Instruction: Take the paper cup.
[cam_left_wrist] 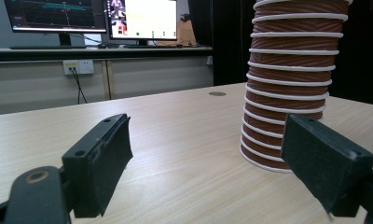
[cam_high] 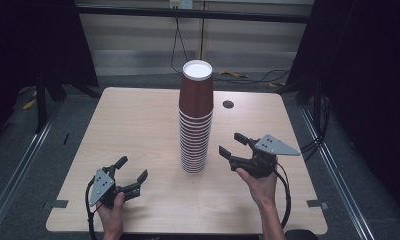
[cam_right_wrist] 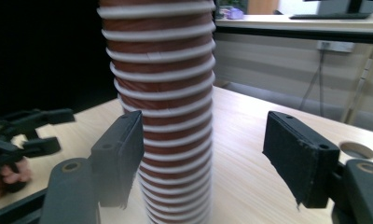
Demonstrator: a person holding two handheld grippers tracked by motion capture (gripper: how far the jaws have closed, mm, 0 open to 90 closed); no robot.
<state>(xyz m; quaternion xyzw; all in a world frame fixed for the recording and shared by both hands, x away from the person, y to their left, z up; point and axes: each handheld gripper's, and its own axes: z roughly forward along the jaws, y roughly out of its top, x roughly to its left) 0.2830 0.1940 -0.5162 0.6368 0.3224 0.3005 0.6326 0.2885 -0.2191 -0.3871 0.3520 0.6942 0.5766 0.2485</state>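
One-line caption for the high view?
Two hand-held grippers, left gripper and right gripper, flank a tall stack of brown paper cups on a wooden table.

My right hand-held gripper (cam_right_wrist: 203, 154) has its jaws apart and empty, the stack of brown paper cups (cam_right_wrist: 161, 93) just beyond its left jaw on the wooden surface (cam_right_wrist: 240, 140); my left hand-held gripper (cam_right_wrist: 24, 130) shows far left.

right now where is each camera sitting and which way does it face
High view: above the person's side, looking forward and down on the table; shows both forearms, left gripper, right gripper.
Left gripper view: low over the tabletop, past its own open jaws to the cup stack and monitors.
Right gripper view: close to the stack, which stands between its spread jaws, untouched.
All three views share the cup stack.
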